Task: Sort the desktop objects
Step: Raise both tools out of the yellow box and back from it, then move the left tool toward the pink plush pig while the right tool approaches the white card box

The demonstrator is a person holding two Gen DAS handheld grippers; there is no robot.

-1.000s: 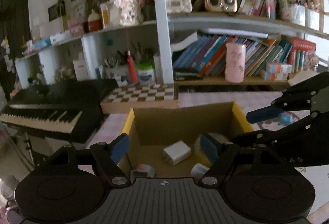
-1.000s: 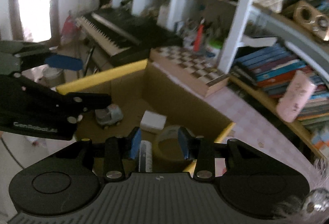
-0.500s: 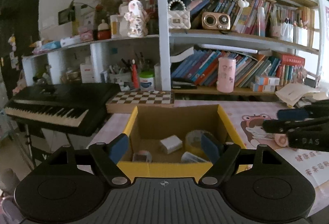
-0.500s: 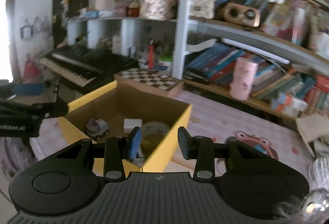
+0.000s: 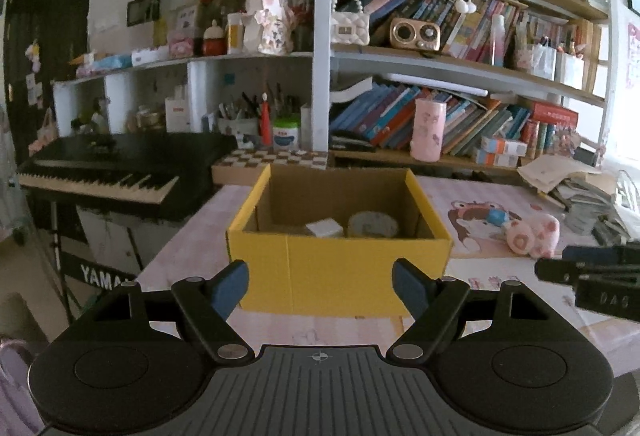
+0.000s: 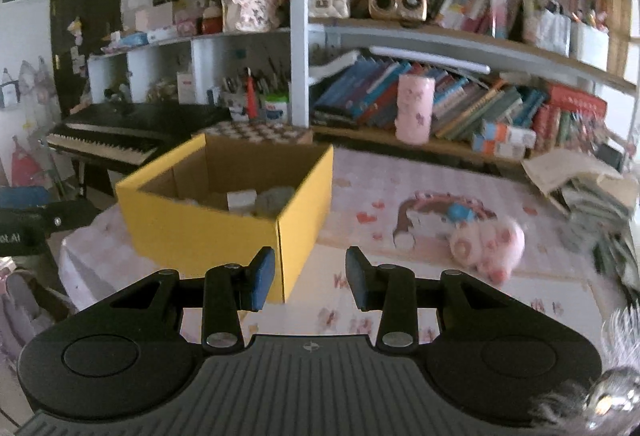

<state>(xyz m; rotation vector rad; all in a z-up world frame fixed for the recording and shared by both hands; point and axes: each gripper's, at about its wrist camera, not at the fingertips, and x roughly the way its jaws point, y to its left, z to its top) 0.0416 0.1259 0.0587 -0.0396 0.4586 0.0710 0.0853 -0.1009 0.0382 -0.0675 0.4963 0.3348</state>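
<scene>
Hand-held gripper [image 5: 320, 286] withdrawn from yellow box [image 5: 340, 272].

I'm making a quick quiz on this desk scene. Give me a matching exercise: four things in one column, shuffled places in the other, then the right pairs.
Things:
1. tape roll
2. pink plush pig
3. chessboard
4. pink tumbler

Places:
A. behind the box
B. inside the yellow box
C. on the lowest bookshelf, in front of the books
D. lying on the mat right of the box

Pairs: 1-B, 2-D, 3-A, 4-C
</scene>
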